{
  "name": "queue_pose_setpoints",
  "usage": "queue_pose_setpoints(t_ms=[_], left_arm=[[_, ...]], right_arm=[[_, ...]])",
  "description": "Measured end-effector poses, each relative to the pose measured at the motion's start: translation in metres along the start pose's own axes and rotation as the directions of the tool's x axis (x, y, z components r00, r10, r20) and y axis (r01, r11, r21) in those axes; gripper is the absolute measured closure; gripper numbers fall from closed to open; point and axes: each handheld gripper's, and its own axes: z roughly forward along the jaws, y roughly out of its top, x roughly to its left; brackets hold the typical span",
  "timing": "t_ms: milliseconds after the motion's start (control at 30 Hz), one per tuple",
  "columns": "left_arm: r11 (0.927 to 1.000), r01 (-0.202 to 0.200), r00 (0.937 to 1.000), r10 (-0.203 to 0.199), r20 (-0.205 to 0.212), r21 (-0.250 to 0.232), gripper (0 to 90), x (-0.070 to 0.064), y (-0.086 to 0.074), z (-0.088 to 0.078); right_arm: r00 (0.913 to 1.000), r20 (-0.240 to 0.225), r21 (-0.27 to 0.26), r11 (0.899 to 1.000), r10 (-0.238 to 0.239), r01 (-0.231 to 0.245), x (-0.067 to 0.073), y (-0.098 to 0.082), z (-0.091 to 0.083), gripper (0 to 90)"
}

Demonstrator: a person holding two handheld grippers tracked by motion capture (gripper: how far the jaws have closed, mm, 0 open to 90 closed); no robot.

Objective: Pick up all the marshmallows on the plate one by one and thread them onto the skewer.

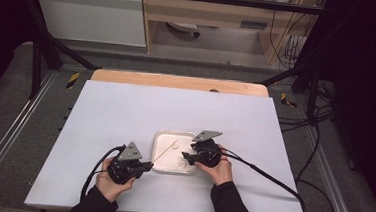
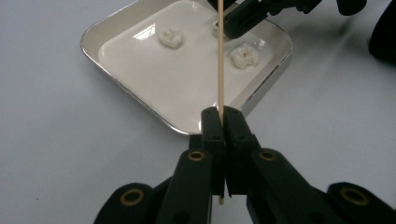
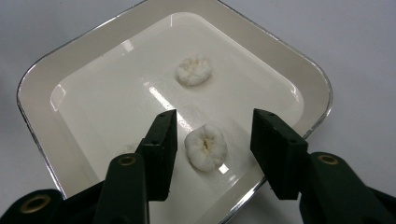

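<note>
Left claw [image 2: 223,122]: clamped on my thin stick [image 2: 220,56] | right claw [image 3: 211,147]: apart around white puff [image 3: 206,147] | tray [image 3: 37,88] on desk [image 1: 125,111]

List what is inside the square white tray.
The tray holds white puffy pieces: one near its middle, one between the open right tongs, and a third partly hidden behind a jaw. Whatever else lies behind the jaws is covered.

The high view looks forward and down over the whole counter [image 1: 125,116] from afar. Both gripper views sit low and close, each facing the same white tray [image 2: 140,18] [image 3: 37,88] from opposite sides.
</note>
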Motion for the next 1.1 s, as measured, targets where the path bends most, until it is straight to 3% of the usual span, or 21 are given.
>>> queue_pose_setpoints(t_ms=[233,367,733,900,1100], left_arm=[[1.0,0.002,1.0,-0.002,0.003,-0.003,88.5,-0.001,-0.001,0.003],[1.0,0.002,1.0,-0.002,0.003,-0.004,88.5,-0.002,-0.001,0.003],[0.9998,0.01,0.9999,-0.01,0.006,-0.018,88.5,-0.002,-0.003,0.004],[0.9994,0.012,0.9999,-0.012,0.005,-0.033,88.5,-0.003,-0.003,0.003],[0.999,0.01,0.9999,-0.01,0.004,-0.044,88.5,-0.004,-0.003,0.003]], right_arm=[[0.9999,-0.014,0.011,1.0,-0.005,0.006,0.001,-0.003,0.002,63.5],[0.9997,0.004,0.003,1.0,-0.025,0.025,0.003,-0.004,0.003,67.3],[0.9994,0.018,-0.019,0.999,-0.028,0.029,0.004,-0.005,0.001,71.5],[0.9999,-0.006,-0.076,0.997,0.009,-0.01,-0.001,-0.001,-0.015,72.1],[0.9951,-0.076,-0.159,0.984,0.064,-0.075,-0.005,0.001,-0.043,72.1]])
